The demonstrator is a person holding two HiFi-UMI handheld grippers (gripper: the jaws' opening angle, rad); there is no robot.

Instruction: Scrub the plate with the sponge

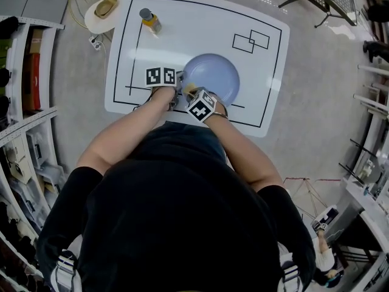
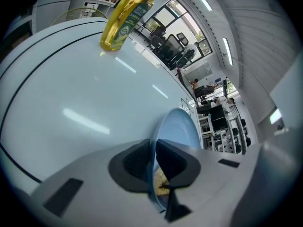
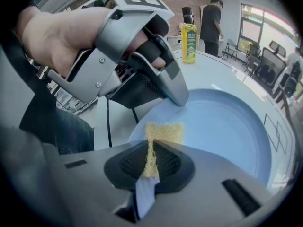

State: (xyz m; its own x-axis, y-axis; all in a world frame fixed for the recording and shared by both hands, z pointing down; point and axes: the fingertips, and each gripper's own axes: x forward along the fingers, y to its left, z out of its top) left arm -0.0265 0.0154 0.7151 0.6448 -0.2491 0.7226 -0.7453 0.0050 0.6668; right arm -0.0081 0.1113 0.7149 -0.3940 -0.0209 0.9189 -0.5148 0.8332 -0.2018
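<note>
A light blue plate [image 1: 213, 76] lies on the white table [image 1: 255, 90], near its front edge. My left gripper [image 1: 179, 85] is shut on the plate's near-left rim; in the left gripper view the rim [image 2: 152, 174] runs between its dark pads. My right gripper [image 3: 150, 152] is shut on a yellow sponge [image 3: 164, 132]. The sponge's free end rests on the plate [image 3: 232, 122] just inside the rim, close beside the left gripper [image 3: 176, 97]. In the head view the right gripper [image 1: 194, 96] sits at the plate's near edge.
A yellow bottle [image 1: 150, 20] of liquid stands at the table's far left. A small round stand [image 1: 106, 8] is beyond that corner. Black lines [image 1: 250, 40] are drawn on the tabletop. Shelves [image 1: 24, 72] line the left side. A person [image 3: 211, 18] stands beyond the table.
</note>
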